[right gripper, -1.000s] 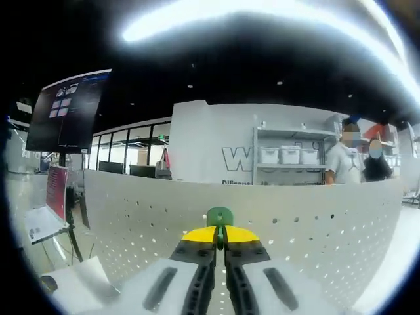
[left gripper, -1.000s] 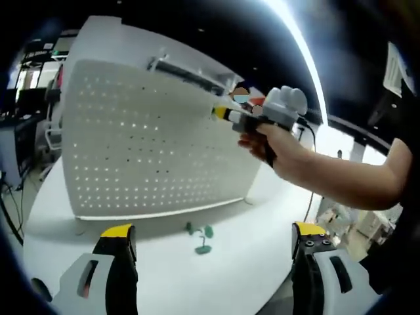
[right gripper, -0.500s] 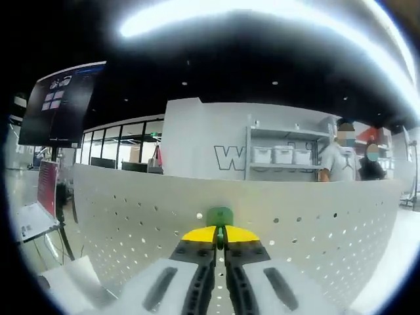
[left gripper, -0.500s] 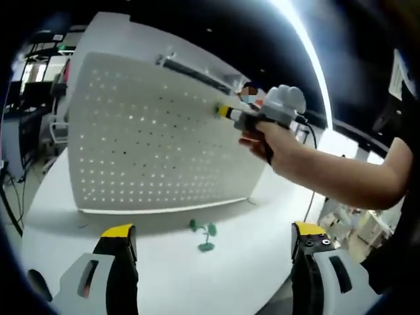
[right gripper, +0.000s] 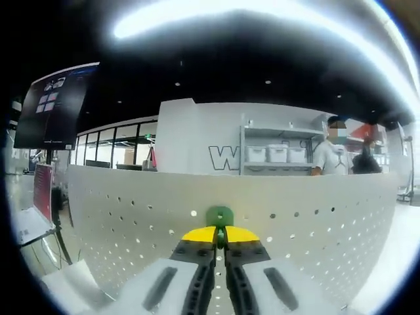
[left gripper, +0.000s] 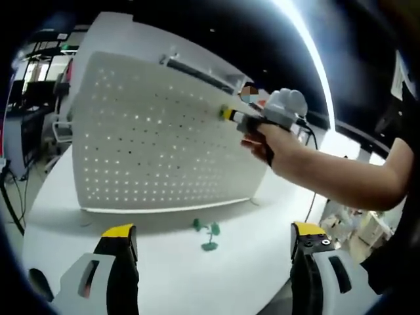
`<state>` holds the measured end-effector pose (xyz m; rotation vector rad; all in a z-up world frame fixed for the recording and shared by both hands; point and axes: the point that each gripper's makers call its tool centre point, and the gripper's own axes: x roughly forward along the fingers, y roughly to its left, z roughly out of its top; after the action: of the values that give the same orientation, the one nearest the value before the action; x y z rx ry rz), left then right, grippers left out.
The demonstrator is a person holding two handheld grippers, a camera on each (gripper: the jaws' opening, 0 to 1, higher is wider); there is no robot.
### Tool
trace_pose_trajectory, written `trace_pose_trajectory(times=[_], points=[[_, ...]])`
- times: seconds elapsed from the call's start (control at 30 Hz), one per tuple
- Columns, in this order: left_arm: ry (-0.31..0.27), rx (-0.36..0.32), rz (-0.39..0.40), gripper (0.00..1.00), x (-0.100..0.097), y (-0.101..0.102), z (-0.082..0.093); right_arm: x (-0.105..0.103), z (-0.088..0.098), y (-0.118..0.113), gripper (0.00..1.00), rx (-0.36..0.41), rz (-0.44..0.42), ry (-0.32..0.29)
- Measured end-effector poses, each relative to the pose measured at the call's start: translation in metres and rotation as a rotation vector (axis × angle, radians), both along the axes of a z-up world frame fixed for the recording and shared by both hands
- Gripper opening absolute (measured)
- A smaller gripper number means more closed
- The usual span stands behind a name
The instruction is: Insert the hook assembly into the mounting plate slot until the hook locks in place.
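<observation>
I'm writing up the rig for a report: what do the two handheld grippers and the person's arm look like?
Each gripper has a pale grey body with black fingers capped in yellow tips. The left gripper shows dark slots in its grey shells, one with a reddish mark. The right gripper has the same slotted shells; seen from the left gripper view, its rounded grey housing trails a dark cable. The person's forearm is bare below a dark short sleeve.

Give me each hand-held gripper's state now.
Left hand-held gripper: open, holding nothing.
Right hand-held gripper: shut on the green hook, at the pegboard.
</observation>
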<state>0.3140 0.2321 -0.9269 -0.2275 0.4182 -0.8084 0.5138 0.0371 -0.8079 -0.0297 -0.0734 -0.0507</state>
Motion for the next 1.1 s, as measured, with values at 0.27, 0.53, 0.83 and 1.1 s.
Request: trace_pose_trajectory(times=[0.27, 0.53, 0.83, 1.1], points=[[-0.004, 0.003, 0.003, 0.98, 0.0, 0.001, 0.0, -0.003, 0.001, 0.003, 0.01, -0.029, -0.004, 0.0], [-0.002, 0.008, -0.008, 1.0, -0.003, -0.003, 0.005, -0.009, 0.001, -0.001, 0.16, 0.022, -0.007, 0.018], [-0.014, 0.042, -0.014, 1.0, -0.008, -0.001, 0.005, -0.023, 0.021, -0.013, 0.31, 0.061, 0.02, -0.004], [-0.01, 0.088, -0.005, 1.0, -0.012, 0.006, 0.001, -0.052, 0.019, -0.046, 0.47, 0.07, -0.014, 0.02]])
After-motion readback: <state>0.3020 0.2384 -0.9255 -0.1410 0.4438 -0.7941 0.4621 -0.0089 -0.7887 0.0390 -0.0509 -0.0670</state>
